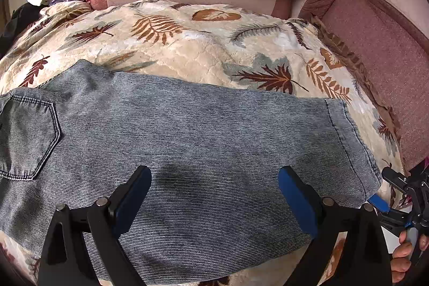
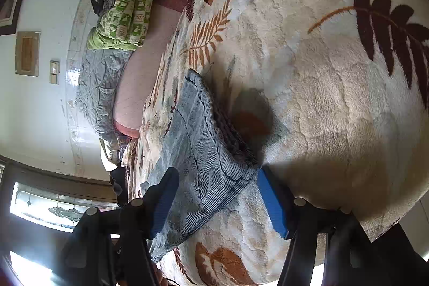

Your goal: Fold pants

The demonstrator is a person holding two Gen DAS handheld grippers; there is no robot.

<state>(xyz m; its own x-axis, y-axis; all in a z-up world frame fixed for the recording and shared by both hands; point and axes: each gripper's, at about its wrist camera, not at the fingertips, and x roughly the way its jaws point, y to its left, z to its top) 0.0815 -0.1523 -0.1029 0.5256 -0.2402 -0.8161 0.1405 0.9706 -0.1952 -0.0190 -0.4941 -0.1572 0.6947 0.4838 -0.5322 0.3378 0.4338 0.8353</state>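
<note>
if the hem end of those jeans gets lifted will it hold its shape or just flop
Probably flop: the jeans lie limp, following the leaf-print blanket. The hem shows stacked layers between the right gripper's pads, so it may feel thick and somewhat heavy. The ribbed denim looks grippy, and the plush blanket may drag on it.

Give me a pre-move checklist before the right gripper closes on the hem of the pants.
1. Pants lying flat on the leaf blanket: ok.
2. Hem corner between the right gripper pads: ok.
3. Right pads pressing the cloth: not ok, a gap shows on both sides.
4. Left gripper open over the leg: ok.
5. Both layers caught at the hem: cannot tell.
</note>
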